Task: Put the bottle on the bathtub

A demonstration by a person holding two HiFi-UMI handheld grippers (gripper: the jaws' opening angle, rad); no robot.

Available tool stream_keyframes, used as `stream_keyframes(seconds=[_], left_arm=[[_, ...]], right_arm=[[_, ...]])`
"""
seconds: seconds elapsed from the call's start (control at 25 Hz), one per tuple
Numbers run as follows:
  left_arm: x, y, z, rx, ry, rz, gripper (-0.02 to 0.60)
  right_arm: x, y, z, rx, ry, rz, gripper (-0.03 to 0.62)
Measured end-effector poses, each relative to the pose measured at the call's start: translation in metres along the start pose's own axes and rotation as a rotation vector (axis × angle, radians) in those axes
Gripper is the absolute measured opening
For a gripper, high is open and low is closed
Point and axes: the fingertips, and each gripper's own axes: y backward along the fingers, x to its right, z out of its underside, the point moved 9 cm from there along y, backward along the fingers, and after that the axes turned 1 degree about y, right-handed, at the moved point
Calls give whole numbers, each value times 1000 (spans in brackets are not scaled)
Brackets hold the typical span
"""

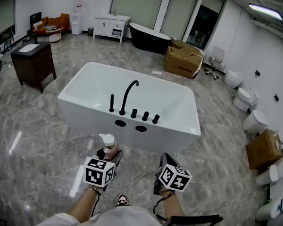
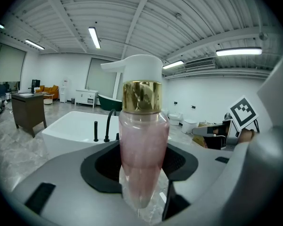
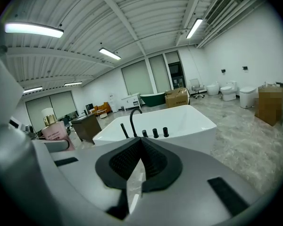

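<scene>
A pink pump bottle with a gold collar and white pump head stands upright between the jaws of my left gripper, which is shut on it. From the head view the bottle is just short of the white bathtub, near its front wall. The tub carries a black faucet and black knobs on its near rim. My right gripper is shut with nothing in it, to the right of the left gripper and also in front of the tub. The bottle shows at the left of the right gripper view.
A dark wood vanity stands left of the tub. Cardboard boxes and a black tub lie behind it. Toilets line the right wall. A cable trails on the marble floor by my feet.
</scene>
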Motion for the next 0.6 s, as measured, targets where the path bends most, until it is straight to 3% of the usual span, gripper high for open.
stream_keyframes(seconds=[0.6], left_arm=[[-5, -79, -37, -4, -28, 2, 236]], right_arm=[[38, -61, -44, 7, 3, -3, 26]])
